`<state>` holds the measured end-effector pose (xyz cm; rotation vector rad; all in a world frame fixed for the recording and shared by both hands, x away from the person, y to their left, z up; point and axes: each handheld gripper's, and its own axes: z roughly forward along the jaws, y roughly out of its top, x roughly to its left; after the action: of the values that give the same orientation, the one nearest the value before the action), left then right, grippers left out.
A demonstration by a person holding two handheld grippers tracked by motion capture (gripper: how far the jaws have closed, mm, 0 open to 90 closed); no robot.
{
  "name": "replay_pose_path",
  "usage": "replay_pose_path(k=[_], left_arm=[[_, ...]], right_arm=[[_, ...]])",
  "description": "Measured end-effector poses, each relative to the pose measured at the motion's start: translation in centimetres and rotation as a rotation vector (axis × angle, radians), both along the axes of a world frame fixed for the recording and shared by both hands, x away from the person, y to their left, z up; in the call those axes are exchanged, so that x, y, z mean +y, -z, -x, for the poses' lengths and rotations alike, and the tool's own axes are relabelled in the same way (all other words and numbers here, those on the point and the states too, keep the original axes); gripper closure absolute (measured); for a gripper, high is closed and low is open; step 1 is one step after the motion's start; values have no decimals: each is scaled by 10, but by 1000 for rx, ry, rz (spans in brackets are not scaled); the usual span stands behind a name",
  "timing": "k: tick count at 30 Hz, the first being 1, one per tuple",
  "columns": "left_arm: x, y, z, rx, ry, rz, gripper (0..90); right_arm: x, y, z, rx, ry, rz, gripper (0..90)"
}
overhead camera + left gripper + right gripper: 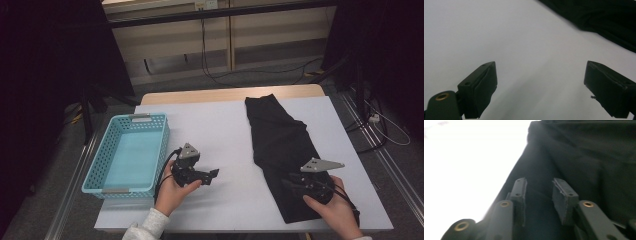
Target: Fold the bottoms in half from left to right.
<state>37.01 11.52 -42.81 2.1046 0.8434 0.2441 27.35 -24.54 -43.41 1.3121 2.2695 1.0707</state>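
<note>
My right gripper (295,184) sits at the near end of the long black cloth garment (280,145), low over its folded edge; in the right gripper view its two black jaws stand a little apart with dark fabric beneath and between them, but the pads (564,200) press on nothing, so I have no hold on the garment. The garment lies flat on the white table top (220,125), running from the near right edge away toward the far side. To the left of the garment, my left gripper (212,175) rests close over the bare table, jaws wide apart and empty, pointing at the garment's near half; its own view shows the dark hem (604,22) just ahead. Farther left of the garment, well apart from it, stands the light blue perforated plastic basket (97,165), with nothing in it. I judge I am between grips while folding the garment. Next I need to pick a fresh edge, set the jaws around it, close firmly, and bring the left gripper in to help.
</note>
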Motion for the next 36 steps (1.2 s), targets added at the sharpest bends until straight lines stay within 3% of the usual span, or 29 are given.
replay_pose_path(k=[6, 8, 11, 14, 23, 25, 26, 28, 31, 34, 36], left_arm=[[-1, 2, -1, 6, -1, -1, 115], [-2, 2, -1, 10, -9, 5, 115], [-1, 3, -2, 8, -11, 0, 116], [0, 3, -2, 9, -15, 1, 116], [1, 0, -2, 0, -20, 8, 117], [1, 0, -2, 1, -22, 8, 117], [1, 0, -2, 0, -22, 6, 117], [1, 0, -2, -3, -19, 4, 117], [0, 1, -2, 0, -18, -1, 118], [0, 1, -2, 1, -20, -5, 118], [1, 1, -3, 0, -21, -8, 118]], right_arm=[[12, 8, -2, 28, -28, 16, 673], [16, 13, -2, 44, -37, 42, 688], [17, 14, -2, 51, -48, 21, 825], [17, 14, 0, 56, -49, 13, 900], [12, 11, 9, 87, -76, 14, 900], [11, 10, 12, 69, -62, 10, 884], [11, 8, 12, 47, -43, 3, 796], [14, 5, 9, 18, -27, -4, 701], [20, 8, 3, 26, -47, -30, 594], [25, 13, -2, 44, -53, 2, 620], [27, 14, -2, 24, -56, 63, 800]])
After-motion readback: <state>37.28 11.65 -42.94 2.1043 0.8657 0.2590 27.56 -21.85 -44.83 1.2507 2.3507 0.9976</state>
